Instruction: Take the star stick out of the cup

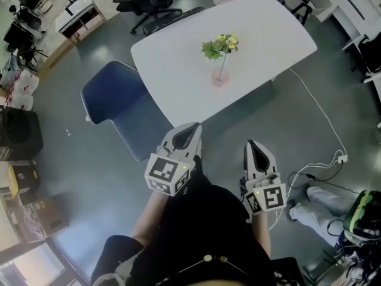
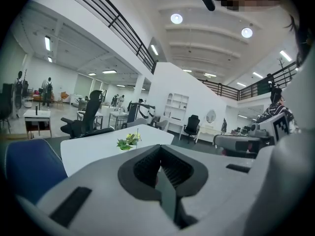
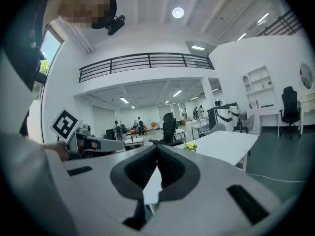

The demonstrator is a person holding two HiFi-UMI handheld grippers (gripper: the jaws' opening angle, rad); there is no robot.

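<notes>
A pink cup (image 1: 219,78) stands in the middle of a white table (image 1: 178,64). A thin stick (image 1: 222,64) rises from it, topped by a yellow and green cluster (image 1: 220,45); I cannot make out a star shape. Both grippers hover well short of the table, near the person's body. My left gripper (image 1: 193,127) is shut and empty, and so is my right gripper (image 1: 252,143). The left gripper view shows shut jaws (image 2: 159,150) with the green cluster (image 2: 128,141) far ahead. In the right gripper view the jaws (image 3: 157,149) meet too, and the cluster (image 3: 190,146) is small and distant.
A blue chair (image 1: 119,109) stands at the table's near left corner, just ahead of the left gripper. A white cable (image 1: 321,118) runs over the grey floor on the right. Black office chairs (image 1: 149,5) stand beyond the table. Boxes and desks line the left side.
</notes>
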